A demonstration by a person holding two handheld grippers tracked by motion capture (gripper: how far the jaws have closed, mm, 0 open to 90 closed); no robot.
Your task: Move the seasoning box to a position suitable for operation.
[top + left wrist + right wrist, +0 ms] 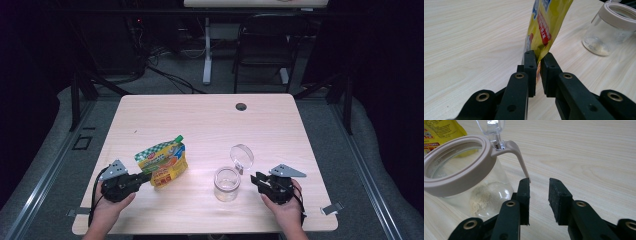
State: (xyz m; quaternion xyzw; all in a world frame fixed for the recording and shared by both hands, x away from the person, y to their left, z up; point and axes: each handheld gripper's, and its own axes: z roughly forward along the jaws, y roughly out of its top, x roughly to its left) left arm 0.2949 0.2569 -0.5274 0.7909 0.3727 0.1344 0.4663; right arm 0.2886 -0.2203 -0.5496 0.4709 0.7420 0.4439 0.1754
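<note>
A yellow snack pouch [162, 162] with a green checked top stands upright on the left of the wooden table [200, 120]. My left gripper [145, 178] is shut on its lower edge; in the left gripper view the pouch [546, 25] rises from between the pinching jaws of the gripper [538, 60]. A clear glass jar [226, 184] with a beige rim stands at centre right, its hinged round lid [242, 156] swung up and back. My right gripper [256, 181] rests just right of the jar, open, with nothing between its jaws [539, 185]. The jar [466, 182] holds a little pale residue.
A round cable hole [241, 106] sits near the table's far edge. Behind the table stand a dark chair [265, 45] and a white desk leg [206, 50]. Bare wood lies between pouch and jar and across the far half.
</note>
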